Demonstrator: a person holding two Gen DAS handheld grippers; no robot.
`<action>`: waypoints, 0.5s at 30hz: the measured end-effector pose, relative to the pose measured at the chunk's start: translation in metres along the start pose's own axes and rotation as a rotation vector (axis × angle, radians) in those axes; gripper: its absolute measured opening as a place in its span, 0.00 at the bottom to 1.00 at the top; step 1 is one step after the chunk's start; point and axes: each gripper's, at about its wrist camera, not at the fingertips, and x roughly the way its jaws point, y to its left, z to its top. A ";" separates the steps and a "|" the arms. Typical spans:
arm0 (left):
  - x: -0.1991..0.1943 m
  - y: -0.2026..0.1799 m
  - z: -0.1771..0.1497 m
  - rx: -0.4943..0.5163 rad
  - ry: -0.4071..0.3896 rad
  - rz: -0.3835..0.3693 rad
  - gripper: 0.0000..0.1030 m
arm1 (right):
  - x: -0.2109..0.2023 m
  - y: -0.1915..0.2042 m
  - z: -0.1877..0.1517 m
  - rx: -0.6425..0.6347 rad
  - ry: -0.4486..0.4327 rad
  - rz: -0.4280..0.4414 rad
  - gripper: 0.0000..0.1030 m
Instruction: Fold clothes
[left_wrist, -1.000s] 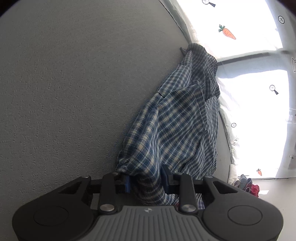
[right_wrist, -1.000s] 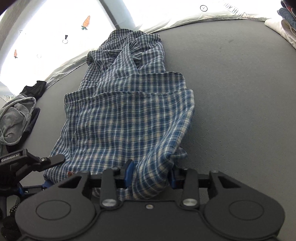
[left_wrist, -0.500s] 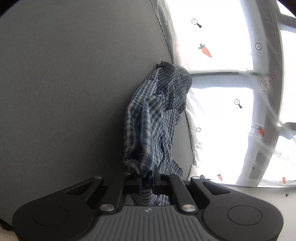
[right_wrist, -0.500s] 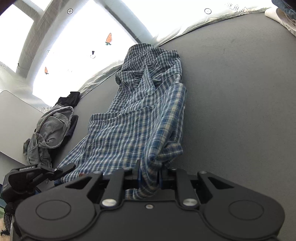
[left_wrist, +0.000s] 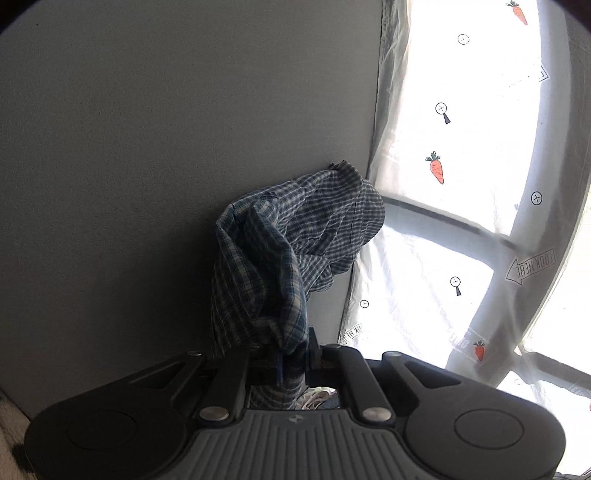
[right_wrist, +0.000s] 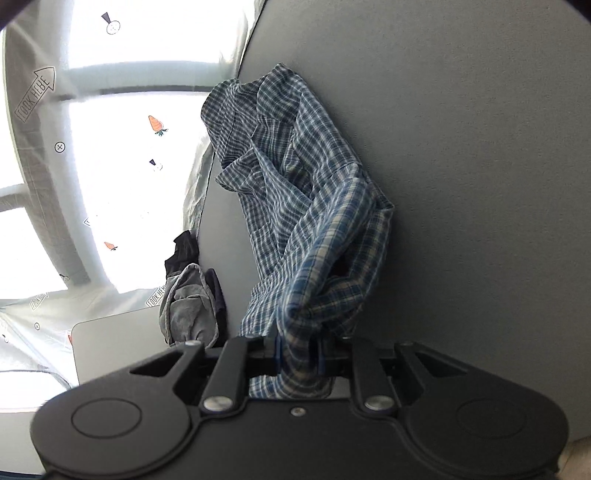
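Observation:
A blue and white plaid shirt (left_wrist: 291, 243) is lifted off the dark grey table (left_wrist: 147, 147), bunched and hanging, with its far end still at the table's edge. My left gripper (left_wrist: 293, 363) is shut on one corner of the shirt's hem. In the right wrist view the same shirt (right_wrist: 295, 177) hangs in folds, collar end farthest away. My right gripper (right_wrist: 298, 356) is shut on another bunch of the hem. Both views are strongly tilted.
A grey garment on dark clothes (right_wrist: 192, 302) lies at the grey table's (right_wrist: 480, 147) edge. A white sheet with carrot prints (left_wrist: 443, 170) covers the bright window behind. A pale board (right_wrist: 114, 343) stands at the lower left.
Both grippers closed on the shirt's hem and lifted it. The shirt went from lying spread flat to hanging bunched, and both cameras tilted steeply.

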 end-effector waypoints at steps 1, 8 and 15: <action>0.006 -0.004 0.002 -0.023 0.003 -0.010 0.10 | 0.001 0.005 0.006 0.016 -0.001 0.009 0.18; 0.057 -0.049 0.022 -0.049 0.021 -0.054 0.11 | 0.012 0.032 0.059 0.045 -0.029 0.065 0.18; 0.127 -0.092 0.062 -0.058 0.038 -0.029 0.11 | 0.051 0.048 0.131 0.132 -0.044 0.084 0.20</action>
